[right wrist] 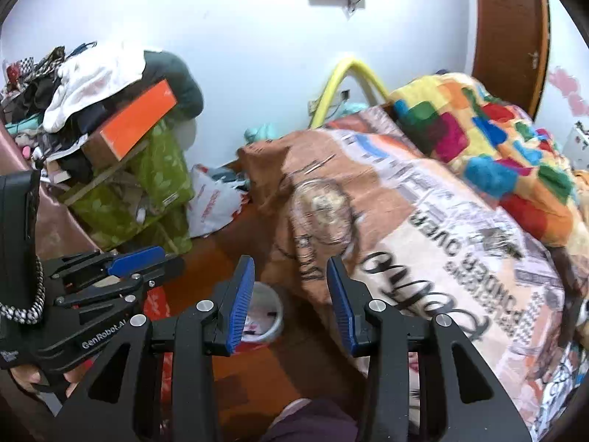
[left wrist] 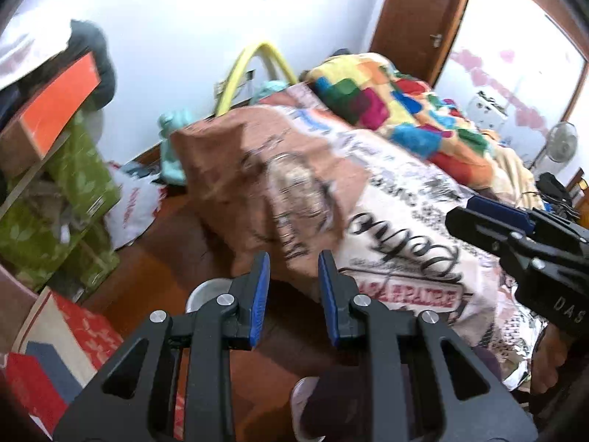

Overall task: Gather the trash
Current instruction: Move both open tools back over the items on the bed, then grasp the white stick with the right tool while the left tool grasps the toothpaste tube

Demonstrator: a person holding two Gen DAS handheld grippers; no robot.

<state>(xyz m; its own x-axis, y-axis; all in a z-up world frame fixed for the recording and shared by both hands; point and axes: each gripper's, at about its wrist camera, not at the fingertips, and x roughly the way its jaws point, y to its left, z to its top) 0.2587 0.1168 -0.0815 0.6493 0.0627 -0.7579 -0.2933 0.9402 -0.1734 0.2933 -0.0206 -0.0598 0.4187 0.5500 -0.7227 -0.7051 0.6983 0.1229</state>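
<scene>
The left hand-held gripper has its blue-padded black jaws parted with nothing between them, over the reddish-brown wooden floor beside the bed. The right hand-held gripper likewise stands with a clear gap between its pads and grips nothing; in the left wrist view it shows side-on at the right edge.

Just below the right gripper's left finger, a round pale grey waste bin sits on the floor against the bed's side, with white and pink scraps of trash inside it. In the left wrist view only its rim peeks out behind the left finger.

The bed carries a brown-and-cream newspaper-print cover and a bright multicoloured patchwork blanket on top. Against the wall a white plastic bag with red print lies on the floor next to green leaf-patterned fabric storage boxes, which bear an orange-faced cardboard box and piled clothes
</scene>
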